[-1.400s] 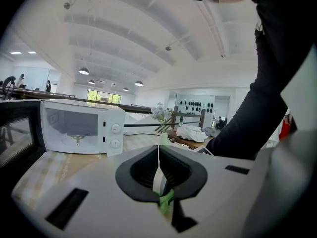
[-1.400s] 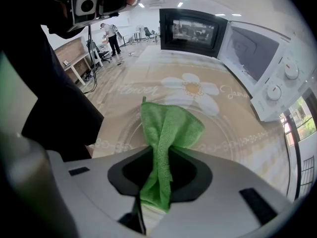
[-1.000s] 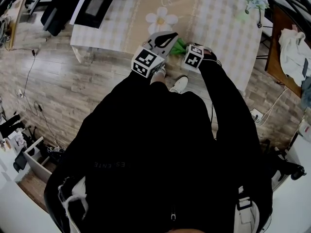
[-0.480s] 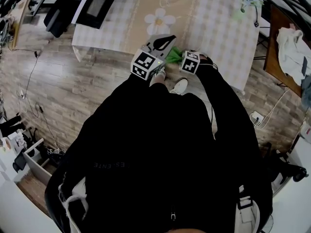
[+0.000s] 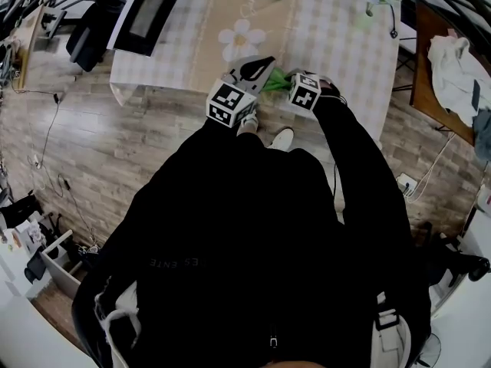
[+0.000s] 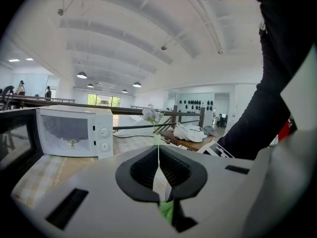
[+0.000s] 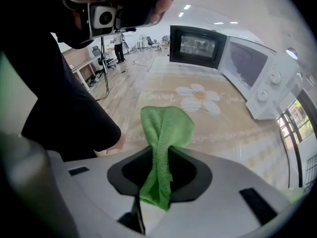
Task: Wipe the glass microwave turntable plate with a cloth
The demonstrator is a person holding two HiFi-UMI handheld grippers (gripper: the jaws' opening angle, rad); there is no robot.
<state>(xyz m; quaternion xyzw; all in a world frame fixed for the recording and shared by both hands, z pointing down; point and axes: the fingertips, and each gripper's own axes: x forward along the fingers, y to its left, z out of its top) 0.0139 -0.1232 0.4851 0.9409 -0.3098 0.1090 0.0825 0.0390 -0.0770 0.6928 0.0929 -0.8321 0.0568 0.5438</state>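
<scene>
Currently, the glass turntable plate [image 6: 162, 182] is clamped by its rim in the closed left tongs [image 6: 159, 168]. In the left gripper view it is presented edge-on, as a thin clear sliver running away from the camera. The green cloth [image 7: 166, 125] is pinched in the closed right tongs [image 7: 159, 170], with a folded bunch projecting beyond the jaws.

In the head view the cloth is seen between the two tools, just to the right of the left tongs. A patch of green is also visible low in the left gripper view, at the plate. Whether cloth and glass are touching cannot be determined. The coming stroke is judged to turn on this relation: the plate's face is turned sideways toward the right tongs, so the cloth is to be swept across that face while the plate is steadied on the left.

Both tools are held above the near edge of the worktop [image 7: 223, 128], which is covered by a checked tablecloth [image 5: 337, 29] with a daisy print. A white microwave [image 7: 257, 76] and a black microwave [image 7: 198, 44] are placed toward its far side, with a vase of flowers [image 6: 151, 115] at one corner. Wood-plank floor [image 5: 115, 144] is seen below.
</scene>
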